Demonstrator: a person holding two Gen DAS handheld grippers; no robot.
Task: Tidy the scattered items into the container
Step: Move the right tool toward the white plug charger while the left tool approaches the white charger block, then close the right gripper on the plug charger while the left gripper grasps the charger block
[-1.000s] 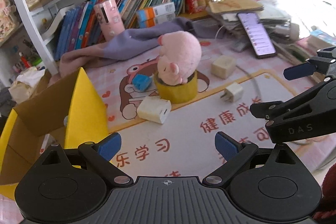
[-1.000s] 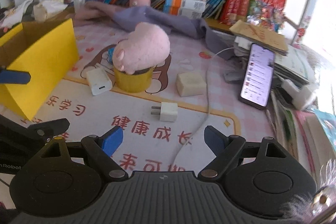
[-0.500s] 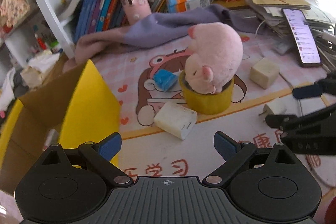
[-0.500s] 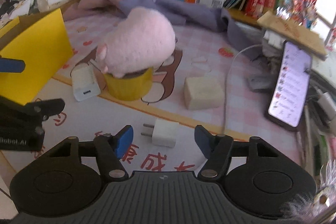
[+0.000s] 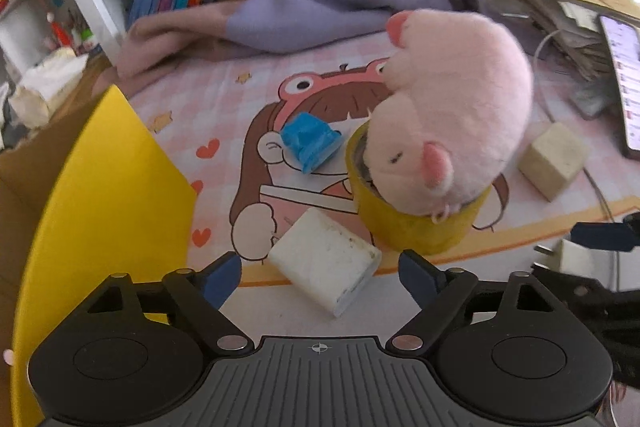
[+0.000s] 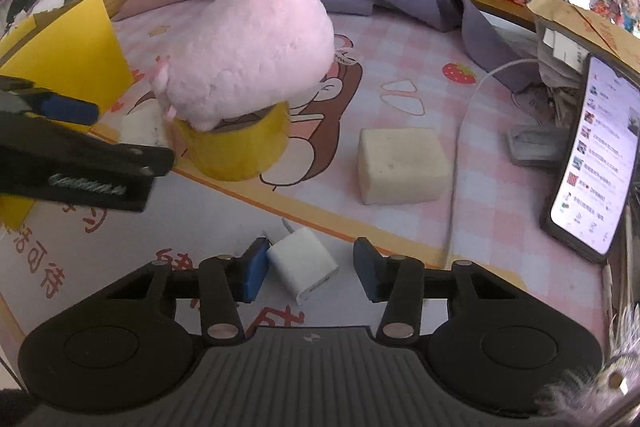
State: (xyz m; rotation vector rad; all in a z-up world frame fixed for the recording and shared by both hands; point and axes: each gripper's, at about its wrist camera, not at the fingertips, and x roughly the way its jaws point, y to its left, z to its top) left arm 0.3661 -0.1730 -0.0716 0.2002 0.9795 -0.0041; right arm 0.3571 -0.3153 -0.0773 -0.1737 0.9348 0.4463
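Right wrist view: the right gripper [image 6: 308, 269], jaws just closing, straddles a small white plug charger [image 6: 303, 265], not yet pinching; red Chinese characters print the mat [image 6: 280, 319].

Left gripper [image 5: 320, 273] spread, closing around a white rectangular charger block [image 5: 326, 265].

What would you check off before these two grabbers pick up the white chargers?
1. Small white charger between right gripper pads: ok; jaws have just been closing.
2. Right pads pressing both its sides: not ok; gap on one side.
3. Large white charger between left gripper pads: ok; jaws have just been narrowing, not touching.
4. Yellow box open and beside the left gripper: ok.
5. Pink plush on yellow tape roll clear of pads: ok.
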